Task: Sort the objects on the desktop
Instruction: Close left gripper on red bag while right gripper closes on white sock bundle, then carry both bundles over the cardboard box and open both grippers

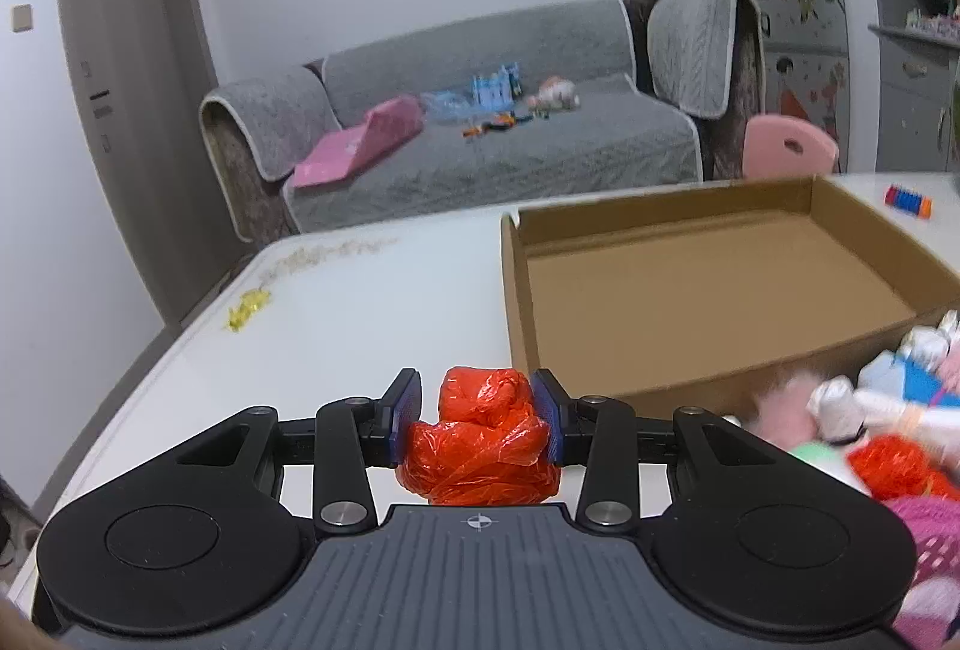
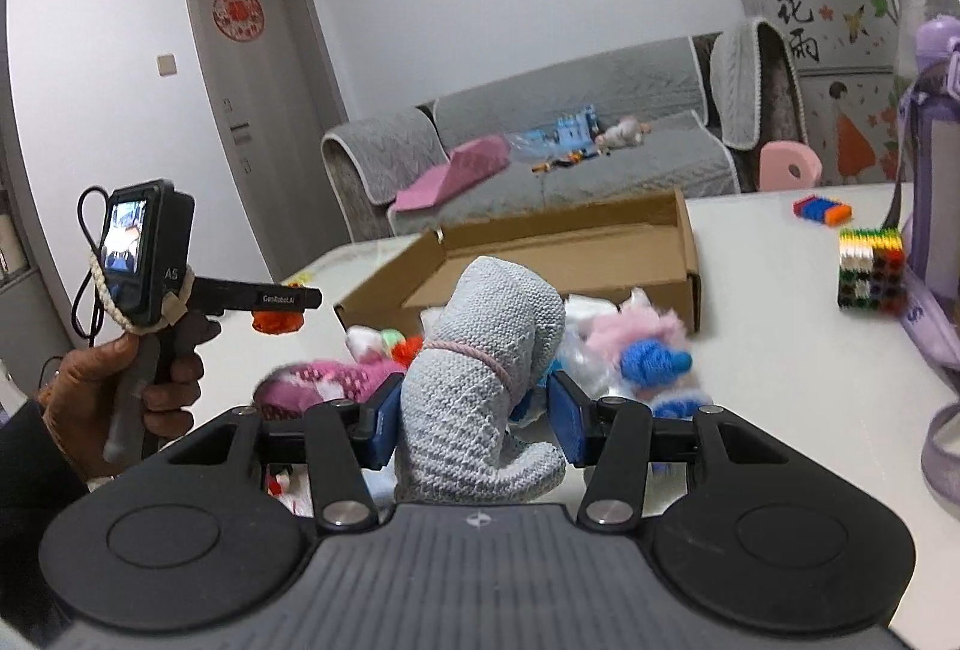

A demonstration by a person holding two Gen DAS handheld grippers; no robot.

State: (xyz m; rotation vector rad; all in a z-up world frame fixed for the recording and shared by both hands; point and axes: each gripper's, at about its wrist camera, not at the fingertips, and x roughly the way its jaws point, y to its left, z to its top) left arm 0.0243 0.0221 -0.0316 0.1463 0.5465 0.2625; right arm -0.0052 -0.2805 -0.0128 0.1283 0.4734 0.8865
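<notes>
the left gripper (image 1: pixel 480 425) is pinching an orange plastic bundle (image 1: pixel 480 446) between its 2 blue pads, which press its flanks at 9 and 3 o'clock; the bundle sits clear of the white table (image 1: pixel 360 302). it looks very light, crinkled and slick, so it should squash readily and could slide out if gripped only at its knotted top; the thick lower lobe where the pads bite now seems the surer hold. the right gripper (image 2: pixel 477 419) is clamped on a grey knitted piece (image 2: pixel 480 380), a soft sock-like roll bound by a thin pink band, taken around its middle; it stands upright between the pads. it should be light, limp and grippy, not fragile, and holding near the band keeps it from unrolling. just beyond it, from 11 to 1 o'clock in the right wrist view, lies the pile of knitted and fluffy toys (image 2: pixel 630 350), pink, white and blue, resting on the table against the near wall of the cardboard box (image 2: pixel 684 254). the box appears empty in the left wrist view, at 1 o'clock from the bundle. farther right at 2 o'clock stand a multicoloured block cube (image 2: pixel 871 270) and a purple bottle (image 2: pixel 936 158). past the table edge at 12 o'clock is a grey sofa (image 1: pixel 510 140).
</notes>
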